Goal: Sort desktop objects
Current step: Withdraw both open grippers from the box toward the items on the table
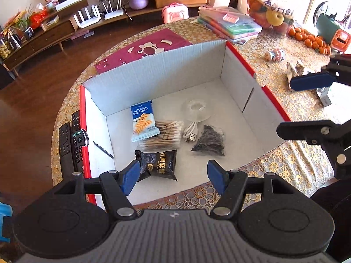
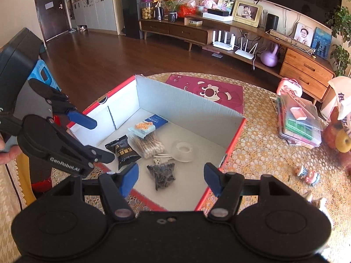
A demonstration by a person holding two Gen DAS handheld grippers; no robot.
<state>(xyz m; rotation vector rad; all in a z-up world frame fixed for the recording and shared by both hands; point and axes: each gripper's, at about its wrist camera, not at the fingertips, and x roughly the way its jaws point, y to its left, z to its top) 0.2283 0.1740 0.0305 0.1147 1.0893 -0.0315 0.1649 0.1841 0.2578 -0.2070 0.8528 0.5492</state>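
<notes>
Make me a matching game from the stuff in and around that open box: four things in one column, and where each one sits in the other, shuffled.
Things
1. black snack packet
2. cotton swabs
3. remote controls
4. small figurine

Places
A. on the table, outside the box's red wall
B. partly under the blue snack packet
C. on the tablecloth beyond the box, lying down
D. inside the box, nearest the left gripper

Pairs: 1-D, 2-B, 3-A, 4-C

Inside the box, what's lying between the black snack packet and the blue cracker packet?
The bundle of cotton swabs, partly under the blue cracker packet and just beyond the black snack packet, in both wrist views.
</notes>
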